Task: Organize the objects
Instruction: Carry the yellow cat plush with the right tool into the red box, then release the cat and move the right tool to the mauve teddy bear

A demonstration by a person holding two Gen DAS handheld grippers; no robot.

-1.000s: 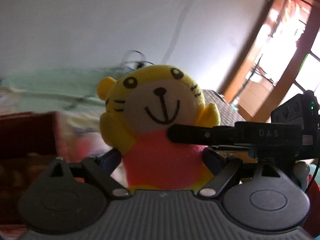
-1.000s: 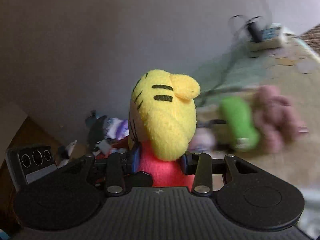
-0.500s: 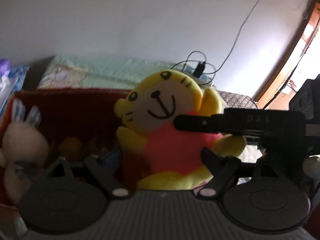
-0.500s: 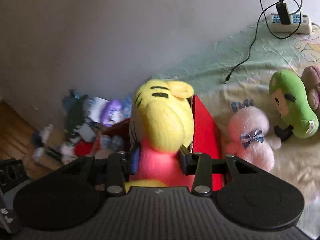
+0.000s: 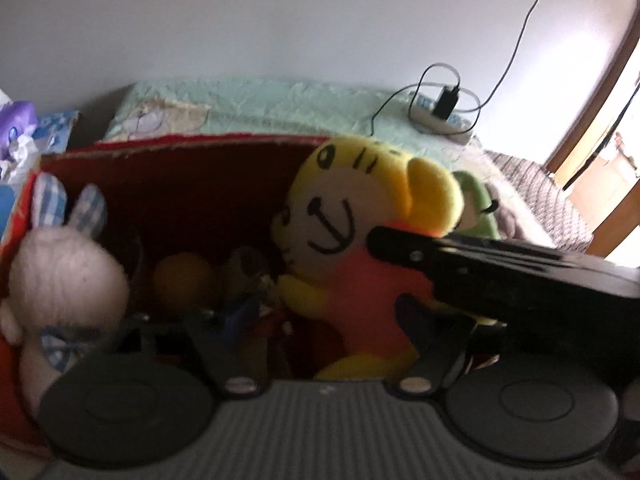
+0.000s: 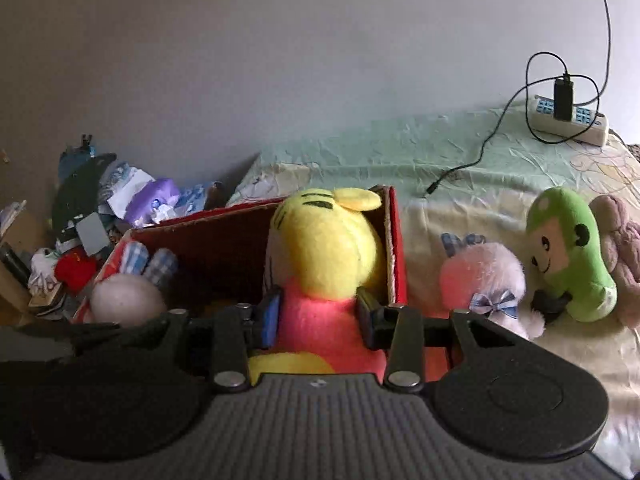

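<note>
A heap of clutter (image 6: 100, 208) lies against the wall at far left, beside an open red box (image 6: 396, 248) that stands on a pale green bedsheet (image 6: 400, 148). Inside the box, at its left end, sits a white rabbit toy (image 6: 126, 300) with checked blue ears, and next to it, deeper in shadow, an orange ball (image 5: 184, 276). At centre, a yellow tiger toy (image 6: 324, 252) in a pink shirt is held over the right end of the box, its head level with the rim. The right gripper (image 6: 320, 316) is clamped on the toy's pink body, pads pressing in from both sides. The left gripper (image 5: 316, 312) faces the toy's front; its jaws have just been closing, with the toy between them, but blur hides whether either pad touches it. To the right of the box, on the sheet, sit a pink rabbit toy (image 6: 484, 276) with a checked bow, then a green toy (image 6: 568, 252) and a brown toy (image 6: 618, 240) touching it. A white power strip (image 6: 568, 120) with a black charger lies near the wall.
</note>
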